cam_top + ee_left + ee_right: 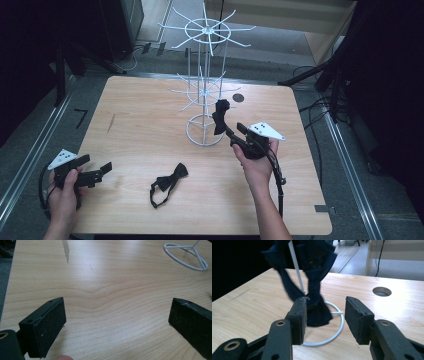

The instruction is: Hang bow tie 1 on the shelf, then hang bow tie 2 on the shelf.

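One tie up on the rack, one to go.
Right gripper (325,316) parted, clear of the hung tie (317,290) on the rack (205,85); left gripper (117,322) wide, empty; second tie (169,182) waits on the table (135,125).

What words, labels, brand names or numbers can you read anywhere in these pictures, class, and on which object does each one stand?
None: no readable text stands on the pale wooden table, the white wire display stand, or either black fabric bow tie.
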Motion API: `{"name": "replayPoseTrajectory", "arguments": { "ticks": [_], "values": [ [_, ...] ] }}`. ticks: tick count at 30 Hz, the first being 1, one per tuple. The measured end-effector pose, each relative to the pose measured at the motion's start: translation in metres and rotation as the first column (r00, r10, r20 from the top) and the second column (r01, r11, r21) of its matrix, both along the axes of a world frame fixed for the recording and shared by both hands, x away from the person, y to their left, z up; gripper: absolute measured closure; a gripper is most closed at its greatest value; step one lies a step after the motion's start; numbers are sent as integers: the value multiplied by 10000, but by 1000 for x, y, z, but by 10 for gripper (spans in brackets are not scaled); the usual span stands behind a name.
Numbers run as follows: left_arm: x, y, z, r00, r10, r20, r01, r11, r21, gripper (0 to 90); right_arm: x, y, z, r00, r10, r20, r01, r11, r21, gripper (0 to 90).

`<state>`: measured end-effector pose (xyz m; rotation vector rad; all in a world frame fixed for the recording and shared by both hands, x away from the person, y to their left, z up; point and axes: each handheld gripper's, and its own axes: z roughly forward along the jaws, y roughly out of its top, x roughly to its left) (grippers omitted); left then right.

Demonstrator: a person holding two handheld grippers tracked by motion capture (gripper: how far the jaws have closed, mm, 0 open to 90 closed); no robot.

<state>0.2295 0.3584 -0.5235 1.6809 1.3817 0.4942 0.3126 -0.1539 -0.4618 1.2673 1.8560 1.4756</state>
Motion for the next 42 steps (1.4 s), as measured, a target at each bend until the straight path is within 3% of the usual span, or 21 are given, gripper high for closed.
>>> {"name": "replayPoseTrajectory", "arguments": {
  "ticks": [18,42],
  "values": [
    [0,0,0,10000,-22,-35,22,10000,26,16,-26,12,-13,9975,675,-194,-678,9976,-162,538],
    [1,0,0,10000,-35,-56,35,10000,-16,16,-40,27,-16,9902,1362,-324,-1369,9904,-187,535]
  ]
}}
